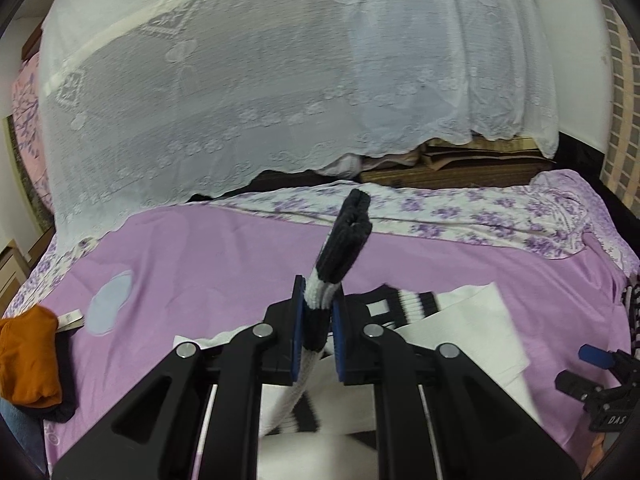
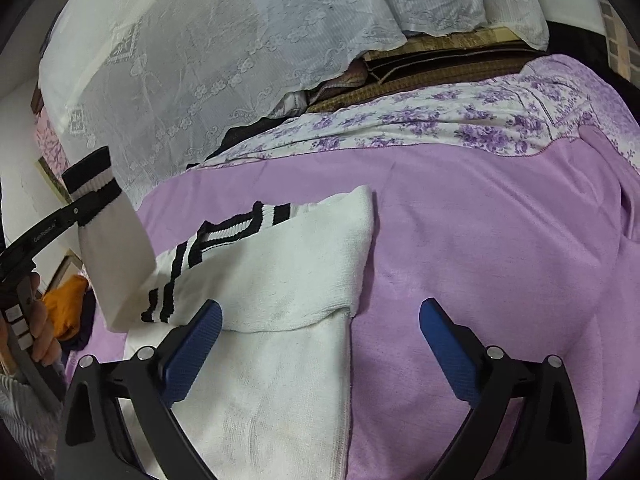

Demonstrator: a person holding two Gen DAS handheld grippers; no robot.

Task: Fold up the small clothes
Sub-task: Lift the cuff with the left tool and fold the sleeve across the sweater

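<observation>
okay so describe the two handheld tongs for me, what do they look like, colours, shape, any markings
Both tongs are matte black plastic linkages with round silver pivot pins and flat, textured blue pads. The left tongs have thin silver rods running back between their arms; their handle carries small white lettering and grey buttons. The right tongs show white letters reading DAS on the housing.

Striped sock (image 1: 320,312) hangs lifted (black cuff up); its mate (image 2: 216,236) lies on white towel (image 2: 288,280)
</observation>
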